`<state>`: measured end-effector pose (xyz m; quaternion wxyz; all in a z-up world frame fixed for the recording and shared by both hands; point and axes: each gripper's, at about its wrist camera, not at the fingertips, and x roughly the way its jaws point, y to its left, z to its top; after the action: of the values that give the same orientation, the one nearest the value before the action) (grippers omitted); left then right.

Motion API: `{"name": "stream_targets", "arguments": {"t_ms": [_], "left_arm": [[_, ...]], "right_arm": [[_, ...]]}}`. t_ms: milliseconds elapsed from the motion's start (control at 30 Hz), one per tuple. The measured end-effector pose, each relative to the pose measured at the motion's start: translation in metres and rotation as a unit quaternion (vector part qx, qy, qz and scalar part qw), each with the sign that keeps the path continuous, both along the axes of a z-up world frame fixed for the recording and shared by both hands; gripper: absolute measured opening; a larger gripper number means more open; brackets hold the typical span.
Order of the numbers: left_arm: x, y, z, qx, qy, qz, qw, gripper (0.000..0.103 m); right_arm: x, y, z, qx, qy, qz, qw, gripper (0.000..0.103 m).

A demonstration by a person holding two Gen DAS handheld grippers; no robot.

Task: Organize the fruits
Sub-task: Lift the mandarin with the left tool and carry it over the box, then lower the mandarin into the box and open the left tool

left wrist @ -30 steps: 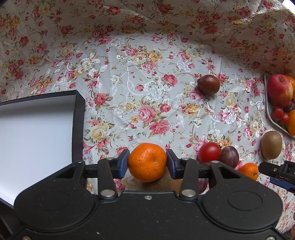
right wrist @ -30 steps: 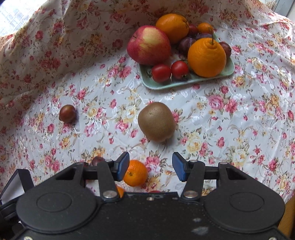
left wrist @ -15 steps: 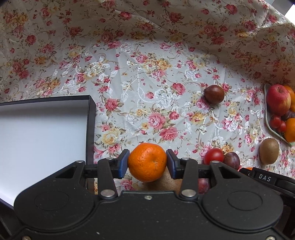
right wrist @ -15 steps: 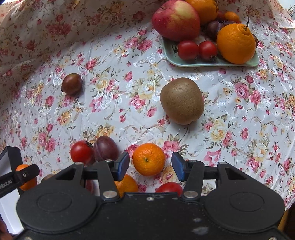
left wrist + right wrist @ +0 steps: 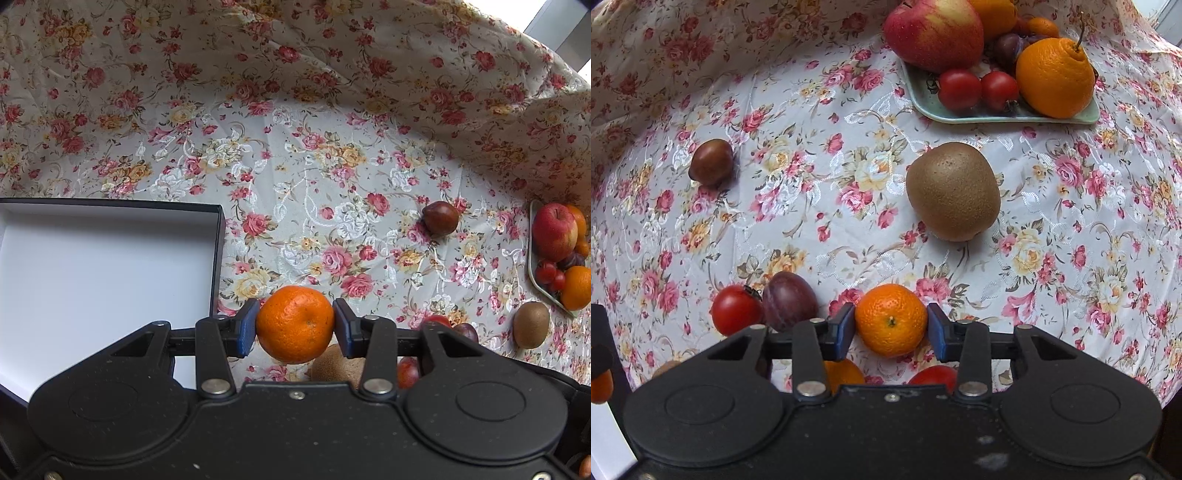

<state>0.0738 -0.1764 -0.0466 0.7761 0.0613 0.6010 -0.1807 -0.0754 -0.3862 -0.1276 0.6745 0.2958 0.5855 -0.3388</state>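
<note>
Moving in over the past second, the right gripper (image 5: pixel 891 326) now has its blue fingers (image 5: pixel 845 328) on either side of a small mandarin (image 5: pixel 891 319) on the floral worktop (image 5: pixel 812 206), pads right at the peel; whether they have clamped cannot be told. Left of it a cherry tomato (image 5: pixel 735 309) touches a plum (image 5: pixel 789 301); a kiwi (image 5: pixel 953 192) lies farther off, well short of the fruit plate (image 5: pixel 923 107) at far right. The left gripper (image 5: pixel 295 325), fingers closed on a second mandarin (image 5: pixel 295 324), holds it above the cloth, just right of the open dark-rimmed box (image 5: pixel 216 258). A brown fruit (image 5: pixel 440 218) sits alone, far right.
</note>
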Motion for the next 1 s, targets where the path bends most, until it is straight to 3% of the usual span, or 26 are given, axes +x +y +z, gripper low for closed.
{"name": "stream_targets", "arguments": {"t_ms": [167, 400, 667, 1000], "left_arm": [[0.002, 0.013, 0.012, -0.001, -0.02, 0.017, 0.9996, 0.05], [0.008, 0.051, 0.021, 0.014, -0.048, 0.056, 0.9972, 0.05], [0.011, 0.107, 0.022, 0.04, -0.068, 0.099, 0.9919, 0.05], [0.025, 0.173, 0.006, 0.071, -0.061, 0.153, 0.9838, 0.05]], "right_arm": [[-0.009, -0.007, 0.012, -0.006, -0.01, -0.026, 1.0, 0.041], [-0.007, 0.001, 0.053, -0.021, -0.074, -0.034, 0.996, 0.041], [0.019, 0.072, 0.087, -0.023, -0.136, 0.051, 0.989, 0.041], [0.052, 0.19, 0.102, 0.012, -0.19, 0.173, 0.966, 0.041]]}}
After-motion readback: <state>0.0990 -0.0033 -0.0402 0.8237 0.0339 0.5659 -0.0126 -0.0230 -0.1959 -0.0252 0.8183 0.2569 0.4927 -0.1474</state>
